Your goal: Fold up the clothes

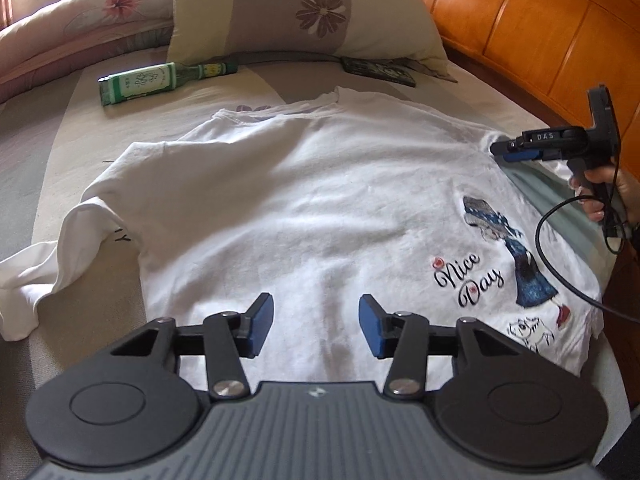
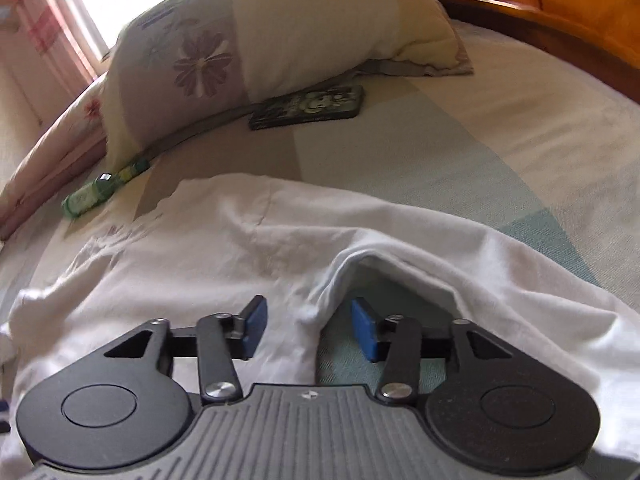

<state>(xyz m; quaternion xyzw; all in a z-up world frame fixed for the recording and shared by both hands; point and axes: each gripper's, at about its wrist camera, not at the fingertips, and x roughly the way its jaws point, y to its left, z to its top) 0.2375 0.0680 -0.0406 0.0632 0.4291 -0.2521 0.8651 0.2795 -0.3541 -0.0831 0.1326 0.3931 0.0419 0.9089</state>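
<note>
White T-shirt (image 1: pixel 304 208) on patchwork bedspread (image 2: pixel 500 128)

T-shirt (image 1: pixel 304 208) lies on bed (image 1: pixel 48 152); bottle (image 1: pixel 160 80) & pillow (image 1: pixel 304 12) behind it.

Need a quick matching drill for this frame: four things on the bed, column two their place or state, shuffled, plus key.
1. white printed T-shirt
2. green glass bottle
3. floral cream pillow
4. dark patterned phone case

A. lying on its side, left of the pillow
B. propped against the orange wooden headboard
C. spread out, crumpled, across the bed
D. flat, tucked at the pillow's lower edge

Pairs: 1-C, 2-A, 3-B, 4-D
</note>
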